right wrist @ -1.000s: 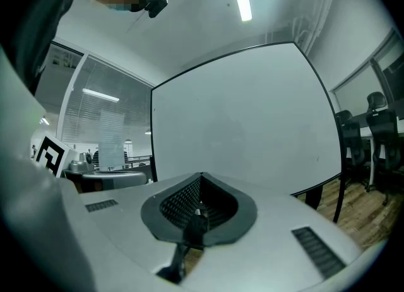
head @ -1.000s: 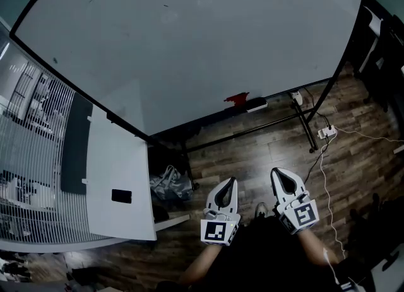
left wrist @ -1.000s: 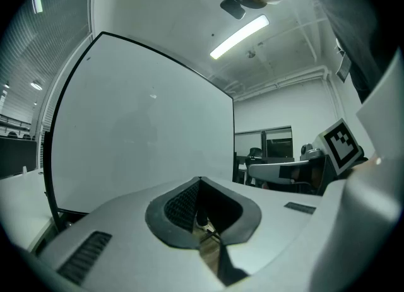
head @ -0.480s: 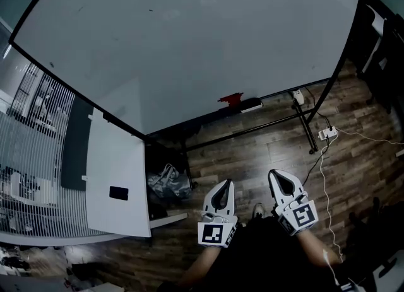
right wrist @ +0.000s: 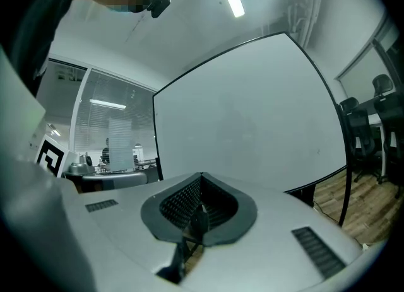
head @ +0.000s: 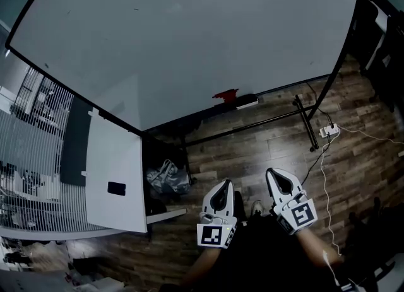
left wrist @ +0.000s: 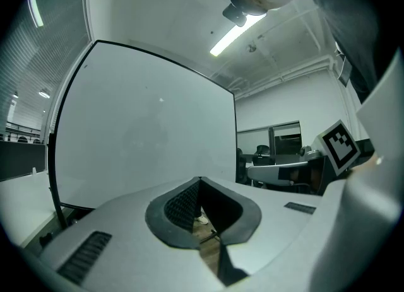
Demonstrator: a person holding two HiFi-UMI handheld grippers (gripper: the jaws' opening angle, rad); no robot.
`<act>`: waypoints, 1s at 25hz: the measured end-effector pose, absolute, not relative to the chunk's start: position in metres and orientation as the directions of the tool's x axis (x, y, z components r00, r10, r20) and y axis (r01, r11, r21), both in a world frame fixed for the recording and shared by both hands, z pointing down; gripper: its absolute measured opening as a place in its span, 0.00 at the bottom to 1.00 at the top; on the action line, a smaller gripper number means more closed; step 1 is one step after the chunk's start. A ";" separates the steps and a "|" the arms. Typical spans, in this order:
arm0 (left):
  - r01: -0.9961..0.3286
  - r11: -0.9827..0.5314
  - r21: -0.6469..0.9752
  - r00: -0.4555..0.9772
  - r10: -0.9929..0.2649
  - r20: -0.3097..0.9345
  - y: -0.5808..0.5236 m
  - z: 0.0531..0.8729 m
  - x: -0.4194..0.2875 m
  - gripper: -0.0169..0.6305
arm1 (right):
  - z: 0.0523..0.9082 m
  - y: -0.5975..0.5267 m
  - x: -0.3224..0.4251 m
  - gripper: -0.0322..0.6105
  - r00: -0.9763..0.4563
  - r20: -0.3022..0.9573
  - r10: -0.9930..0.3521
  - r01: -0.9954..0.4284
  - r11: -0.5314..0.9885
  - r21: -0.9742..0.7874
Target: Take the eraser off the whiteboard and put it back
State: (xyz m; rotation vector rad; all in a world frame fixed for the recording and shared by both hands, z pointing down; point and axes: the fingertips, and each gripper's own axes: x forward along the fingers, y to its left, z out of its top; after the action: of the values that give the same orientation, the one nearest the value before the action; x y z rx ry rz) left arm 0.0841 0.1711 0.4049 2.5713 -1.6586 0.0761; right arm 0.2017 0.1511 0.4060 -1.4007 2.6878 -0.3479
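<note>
A small red eraser (head: 226, 94) sits at the lower edge of the big whiteboard (head: 189, 38), next to a pale bar (head: 247, 101) on the board's ledge. Both grippers are held low and close to the person, far from the board, over the wooden floor. My left gripper (head: 225, 183) is shut, its tips together with nothing in them. My right gripper (head: 276, 172) is shut and empty too. Past the shut jaws in the left gripper view (left wrist: 199, 180) rises the whiteboard (left wrist: 145, 139). The right gripper view (right wrist: 202, 175) also faces the whiteboard (right wrist: 252, 114).
The board's black stand leg (head: 307, 123) crosses the floor at right, with a power strip (head: 328, 130) and a white cable beyond it. A white desk panel (head: 113, 171) stands at left, a grey bag (head: 165, 180) beside it. Dark chairs (head: 385, 38) sit far right.
In the head view the board's lower edge and the eraser have drifted left and slightly up. Both grippers stay shut, side by side, and have shifted a little.
</note>
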 end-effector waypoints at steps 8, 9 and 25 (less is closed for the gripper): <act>-0.902 -0.432 0.022 0.433 -0.899 0.062 0.155 0.404 0.088 0.04 | 0.409 0.133 0.201 0.07 -0.575 0.034 -0.817 -0.798 0.552 -0.240; -0.900 -0.435 0.019 0.435 -0.898 0.060 0.150 0.406 0.086 0.04 | 0.412 0.128 0.199 0.07 -0.575 0.034 -0.817 -0.799 0.553 -0.236; -0.882 -0.467 0.062 0.470 -0.880 0.069 0.066 0.416 0.063 0.04 | 0.427 0.044 0.178 0.07 -0.530 0.049 -0.847 -0.822 0.499 -0.274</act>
State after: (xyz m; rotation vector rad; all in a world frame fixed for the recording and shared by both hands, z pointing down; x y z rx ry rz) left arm 0.0633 0.0662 0.4159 2.6163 -1.5717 0.0413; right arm 0.1782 0.0441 0.4272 -1.4735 2.6389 -0.4062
